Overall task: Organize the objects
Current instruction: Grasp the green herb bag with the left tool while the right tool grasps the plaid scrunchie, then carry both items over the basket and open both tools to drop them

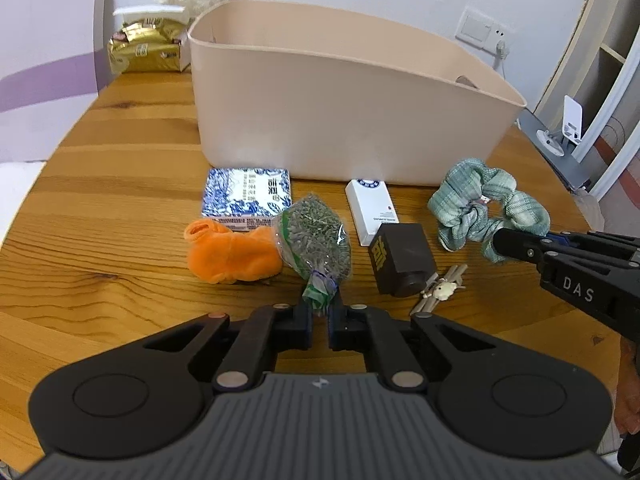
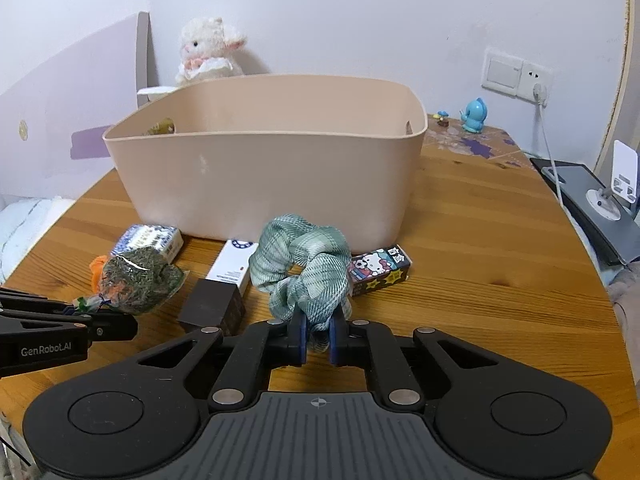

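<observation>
Wooden table: one bin, two tongs.

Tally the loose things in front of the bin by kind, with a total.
Boxes: 4 (blue-patterned, white, black, cartoon)
Soft cloth things: 2 (orange, green scrunchie)
Herb bags: 1
Hair clips: 1
Total: 8

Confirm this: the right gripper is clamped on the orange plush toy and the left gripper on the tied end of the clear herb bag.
Not quite. The right gripper is clamped on the green plaid fabric scrunchie, as the right wrist view shows. The orange plush toy lies untouched on the wooden table. The left gripper does pinch the clear herb bag.
</observation>
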`<act>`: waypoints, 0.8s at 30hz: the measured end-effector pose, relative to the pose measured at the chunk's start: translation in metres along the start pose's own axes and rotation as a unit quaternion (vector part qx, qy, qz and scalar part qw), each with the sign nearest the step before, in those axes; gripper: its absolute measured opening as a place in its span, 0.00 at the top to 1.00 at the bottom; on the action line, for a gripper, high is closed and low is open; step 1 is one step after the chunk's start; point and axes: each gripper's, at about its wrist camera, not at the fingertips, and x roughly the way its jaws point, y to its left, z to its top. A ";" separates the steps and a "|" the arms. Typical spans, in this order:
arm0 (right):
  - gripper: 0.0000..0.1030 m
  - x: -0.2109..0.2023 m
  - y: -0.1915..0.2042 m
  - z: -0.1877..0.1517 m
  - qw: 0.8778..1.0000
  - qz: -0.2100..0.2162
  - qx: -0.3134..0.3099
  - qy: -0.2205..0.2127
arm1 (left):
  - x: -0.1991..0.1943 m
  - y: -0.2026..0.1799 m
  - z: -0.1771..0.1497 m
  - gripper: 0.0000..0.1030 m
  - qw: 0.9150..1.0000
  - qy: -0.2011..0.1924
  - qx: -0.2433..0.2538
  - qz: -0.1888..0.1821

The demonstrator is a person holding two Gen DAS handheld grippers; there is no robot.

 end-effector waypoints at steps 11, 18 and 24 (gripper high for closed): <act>0.91 -0.047 0.001 0.026 0.998 -0.003 0.005 -0.069 | -0.060 0.001 0.015 0.93 0.997 -0.080 0.003 0.001; 0.91 -0.053 -0.005 0.059 0.993 -0.013 0.001 -0.115 | -0.078 0.002 0.060 0.93 0.991 -0.127 0.021 0.018; 0.91 -0.038 -0.015 0.092 0.991 -0.025 0.006 -0.130 | -0.058 -0.009 0.103 0.93 0.990 -0.136 0.037 0.023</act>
